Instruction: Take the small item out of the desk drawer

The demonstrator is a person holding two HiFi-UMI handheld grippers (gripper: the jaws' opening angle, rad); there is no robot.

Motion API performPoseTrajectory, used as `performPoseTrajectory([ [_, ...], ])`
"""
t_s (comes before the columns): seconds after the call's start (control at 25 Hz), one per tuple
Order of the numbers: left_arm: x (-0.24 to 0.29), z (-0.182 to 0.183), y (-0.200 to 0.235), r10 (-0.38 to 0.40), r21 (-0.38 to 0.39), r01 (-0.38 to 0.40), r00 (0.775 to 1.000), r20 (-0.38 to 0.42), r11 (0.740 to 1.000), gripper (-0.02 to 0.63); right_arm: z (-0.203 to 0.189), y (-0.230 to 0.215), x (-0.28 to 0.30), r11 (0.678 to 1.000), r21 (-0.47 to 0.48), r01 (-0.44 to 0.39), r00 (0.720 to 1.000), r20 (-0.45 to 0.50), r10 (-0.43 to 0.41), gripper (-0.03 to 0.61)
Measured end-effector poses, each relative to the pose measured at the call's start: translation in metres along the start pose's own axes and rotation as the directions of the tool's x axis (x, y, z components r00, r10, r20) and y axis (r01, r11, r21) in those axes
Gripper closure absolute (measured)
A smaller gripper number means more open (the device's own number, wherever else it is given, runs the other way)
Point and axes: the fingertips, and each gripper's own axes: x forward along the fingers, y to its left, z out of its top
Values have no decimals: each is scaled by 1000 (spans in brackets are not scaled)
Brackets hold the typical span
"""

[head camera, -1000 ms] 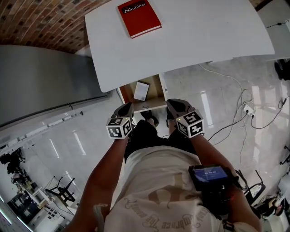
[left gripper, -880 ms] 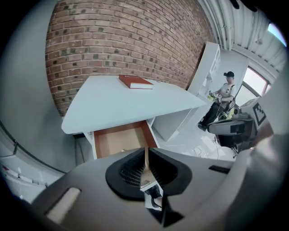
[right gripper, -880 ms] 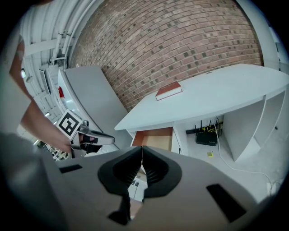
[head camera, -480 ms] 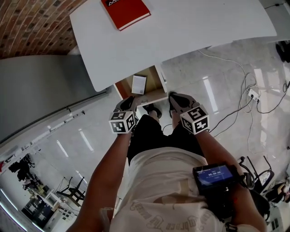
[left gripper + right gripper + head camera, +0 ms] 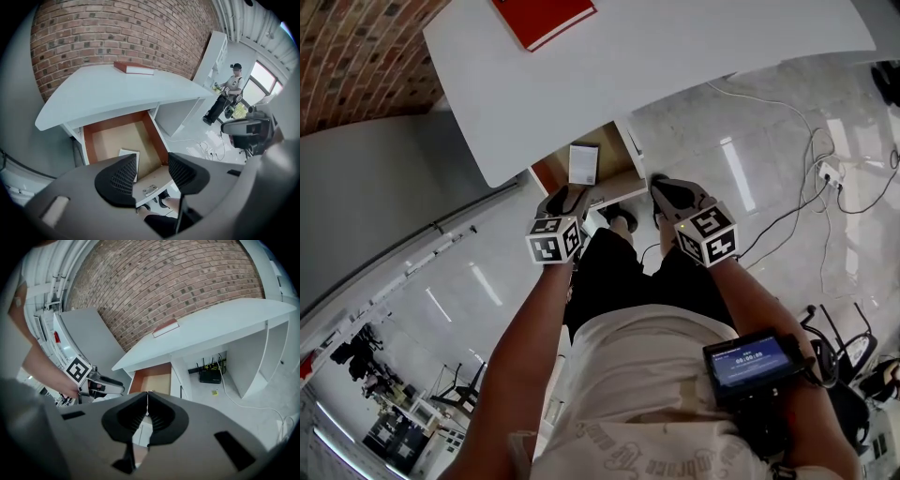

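Since the earlier frame the red book [image 5: 546,13] has been carried to the head view's top edge, where its cover lettering is cut off. The left tongs [image 5: 152,171] are opening with nothing clamped; the right tongs [image 5: 146,414] are pressed together, empty. The small white item [image 5: 583,163] is laid flat in the open drawer [image 5: 112,136] under the desk [image 5: 675,66], long axis front to back, its near end hidden behind a jaw in the left gripper view. No print on it can be read.

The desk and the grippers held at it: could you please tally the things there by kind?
Red book on the desk: 1
White flat item in the open drawer: 1
Grippers: 2 (left gripper, jaws opening, nothing gripped between them; right gripper, shut, empty)
Total: 4
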Motion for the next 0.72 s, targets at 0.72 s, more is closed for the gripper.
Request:
performPoseTrajectory([
  [0.72, 61, -30, 31, 14, 63, -5, 989, -149, 998, 275, -35, -20, 26, 993, 108, 36, 999, 2, -37, 572],
])
